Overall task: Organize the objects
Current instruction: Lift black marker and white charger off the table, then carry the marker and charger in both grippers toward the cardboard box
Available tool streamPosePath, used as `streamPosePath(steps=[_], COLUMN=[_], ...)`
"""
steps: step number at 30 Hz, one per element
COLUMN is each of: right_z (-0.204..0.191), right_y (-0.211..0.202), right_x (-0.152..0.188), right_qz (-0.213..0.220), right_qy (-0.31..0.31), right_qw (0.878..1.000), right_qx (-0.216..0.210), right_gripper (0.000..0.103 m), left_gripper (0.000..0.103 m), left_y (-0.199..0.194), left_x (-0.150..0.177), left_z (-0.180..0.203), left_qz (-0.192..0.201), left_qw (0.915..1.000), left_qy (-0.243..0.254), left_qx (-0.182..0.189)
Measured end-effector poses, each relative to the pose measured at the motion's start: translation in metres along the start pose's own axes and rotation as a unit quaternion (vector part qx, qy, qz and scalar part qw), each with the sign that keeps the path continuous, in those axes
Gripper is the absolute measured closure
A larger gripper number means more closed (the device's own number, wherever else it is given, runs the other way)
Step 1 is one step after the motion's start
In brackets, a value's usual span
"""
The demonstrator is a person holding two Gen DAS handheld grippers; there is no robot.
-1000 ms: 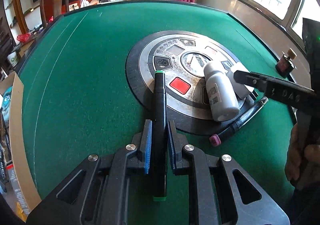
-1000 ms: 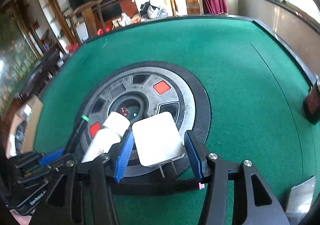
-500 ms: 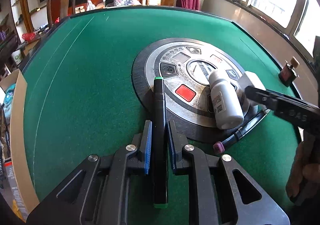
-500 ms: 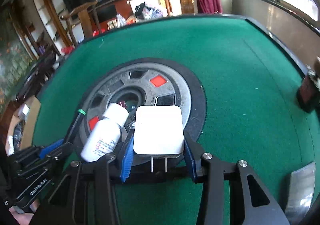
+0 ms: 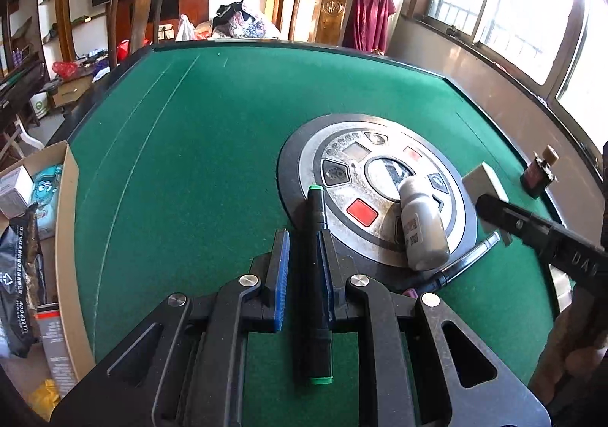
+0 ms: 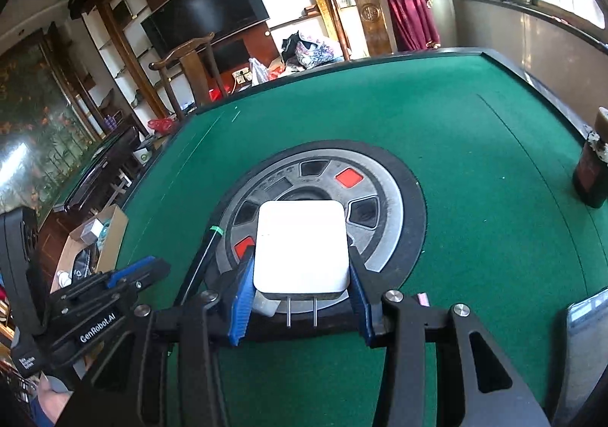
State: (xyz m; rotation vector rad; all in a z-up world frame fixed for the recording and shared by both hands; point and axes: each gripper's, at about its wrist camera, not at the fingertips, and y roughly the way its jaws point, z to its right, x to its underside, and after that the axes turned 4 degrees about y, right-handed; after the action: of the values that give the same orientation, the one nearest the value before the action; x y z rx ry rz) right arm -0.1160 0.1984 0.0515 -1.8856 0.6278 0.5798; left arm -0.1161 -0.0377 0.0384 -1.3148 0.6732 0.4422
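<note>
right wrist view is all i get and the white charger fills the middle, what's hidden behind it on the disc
Observer: A white bottle lies on its side on the round disc, with its cap toward the centre.
Operator: anything else near it
Observer: A black pen with a pink end lies at the disc's near edge, right by the bottle's base.
Operator: and the left side, how's its load sitting
Observer: The green-capped marker runs lengthwise between the fingers of the left gripper. A green end sticks out front and back.
</note>
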Motion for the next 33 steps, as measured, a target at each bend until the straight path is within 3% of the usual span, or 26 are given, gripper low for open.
streamPosePath(steps=[22, 33], right_z=[-0.035, -0.06], right_y=[-0.012, -0.001], right_x=[0.012, 0.036], right_qz=[0.001, -0.027], right_qy=[-0.04, -0.076], right_qw=[0.998, 0.995], right_qx=[-0.045, -0.054], right_gripper=[0.059, 0.059], left_gripper=[0.089, 0.089], left_y=[-0.014, -0.091], left_x=[0.002, 0.045], left_z=[0.0, -0.015], left_qz=[0.021, 0.039], left_qw=[0.9997, 0.9983], left_qy=[-0.009, -0.044], left_qx=[-0.002, -0.006])
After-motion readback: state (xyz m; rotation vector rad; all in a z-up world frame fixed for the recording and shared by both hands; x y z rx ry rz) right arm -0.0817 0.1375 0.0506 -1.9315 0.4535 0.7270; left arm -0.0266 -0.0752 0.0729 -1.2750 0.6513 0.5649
